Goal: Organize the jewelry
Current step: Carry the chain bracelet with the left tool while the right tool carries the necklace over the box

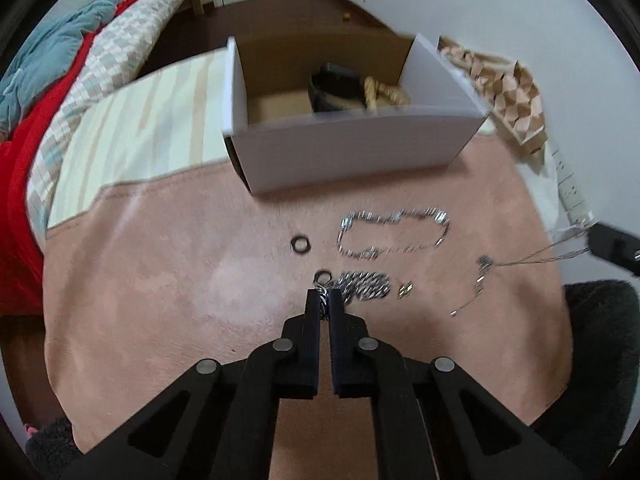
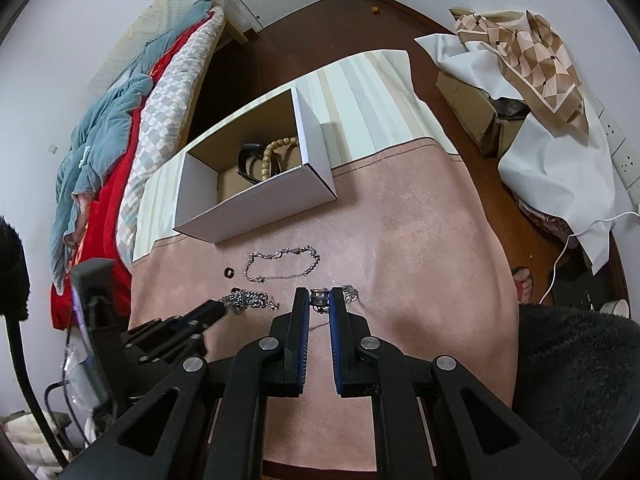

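Note:
Jewelry lies on a pink cloth (image 1: 160,280). My left gripper (image 1: 325,300) is shut on a thick silver chain (image 1: 364,283), also in the right wrist view (image 2: 248,299). My right gripper (image 2: 319,299) is shut on a thin necklace with a ring pendant (image 2: 319,297); in the left wrist view the necklace (image 1: 532,258) stretches taut to the right gripper (image 1: 592,236). A thin silver bracelet (image 1: 394,232) lies in a loop in front of the box, also in the right wrist view (image 2: 282,264). A dark ring (image 1: 300,244) lies left of it. The white box (image 1: 360,152) holds a black bangle (image 2: 250,160) and a bead bracelet (image 2: 274,156).
A bed with red and blue bedding (image 2: 100,152) stands to the left. A cardboard box under patterned cloth (image 2: 520,64) stands at the right on the wood floor. A dark fuzzy cushion (image 2: 576,384) lies at the right front. A small clasp piece (image 1: 405,290) lies by the chain.

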